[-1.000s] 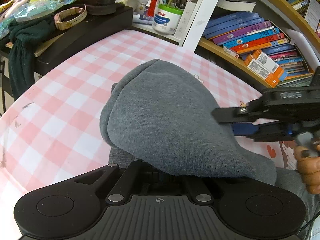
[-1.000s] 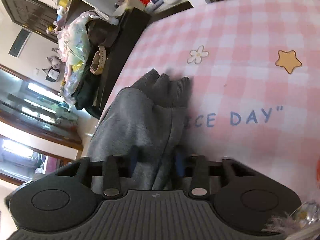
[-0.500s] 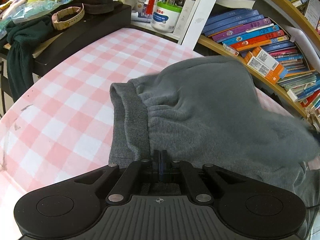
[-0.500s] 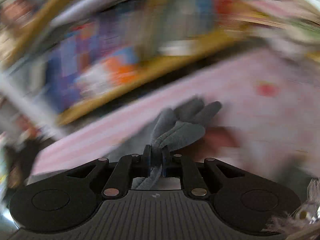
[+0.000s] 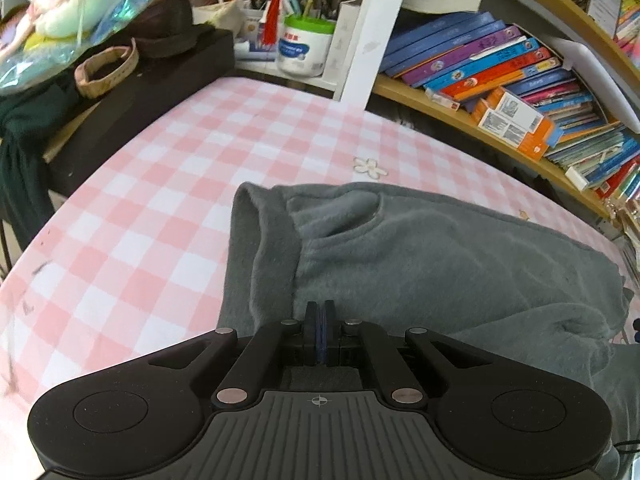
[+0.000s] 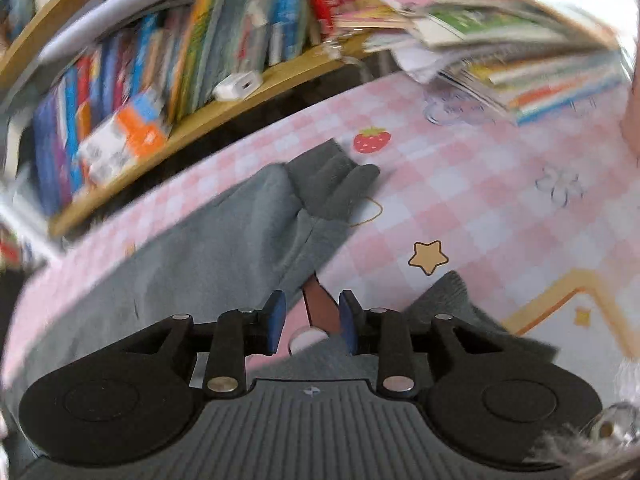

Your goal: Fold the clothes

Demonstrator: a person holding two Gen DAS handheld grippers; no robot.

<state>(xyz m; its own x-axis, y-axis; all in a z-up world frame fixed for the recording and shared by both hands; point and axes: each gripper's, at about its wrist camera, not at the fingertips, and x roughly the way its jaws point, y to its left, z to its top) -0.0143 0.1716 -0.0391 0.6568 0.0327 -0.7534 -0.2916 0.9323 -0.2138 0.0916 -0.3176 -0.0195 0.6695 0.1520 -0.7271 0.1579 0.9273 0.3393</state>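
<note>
Grey fleece trousers [image 5: 420,256] lay spread on checked cloth [image 5: 152,208], left gripper [image 5: 320,320] pinching the near waistband to anchor it, right gripper [image 6: 311,320] parted, empty.

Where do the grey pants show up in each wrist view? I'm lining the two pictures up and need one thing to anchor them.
Left wrist: grey pants fill the centre and right, waistband toward the left, left gripper shut on the fabric.
Right wrist: pants run from lower left to centre, cuffs near the strawberry print; right gripper open.
Shared landmark: the orange and white box on the bookshelf.
</note>
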